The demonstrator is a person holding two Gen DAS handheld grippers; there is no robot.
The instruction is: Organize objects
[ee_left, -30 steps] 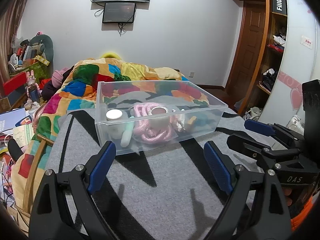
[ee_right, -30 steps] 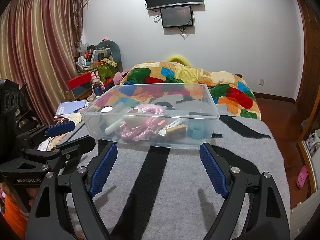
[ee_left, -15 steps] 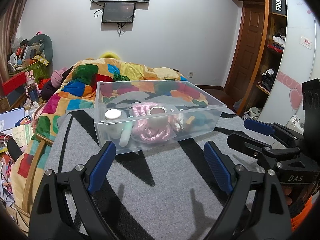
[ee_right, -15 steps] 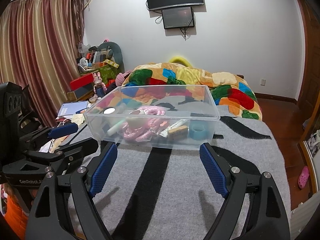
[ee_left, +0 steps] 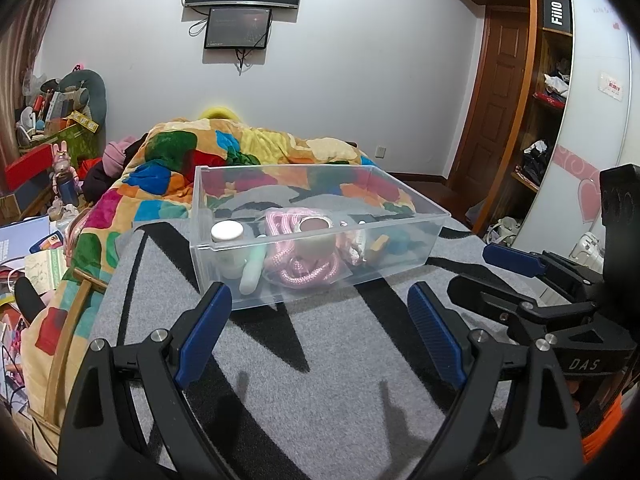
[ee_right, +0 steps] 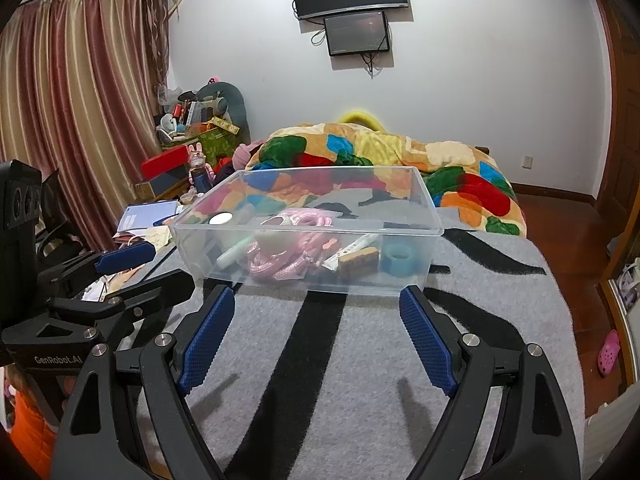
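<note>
Claws L point(ee_left: 320, 334) & R point(ee_right: 316, 334) both spread wide, empty, near clear bin point(ee_right: 316, 236) w/ pink rope point(ee_right: 280, 264) inside

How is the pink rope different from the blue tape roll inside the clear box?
The pink rope is a loose, tangled coil filling the middle of the clear box; the blue tape roll is a neat, rigid ring near the box's right end. The rope looks braided and much larger; the roll is smooth and compact. Both lie on the box's floor.
</note>
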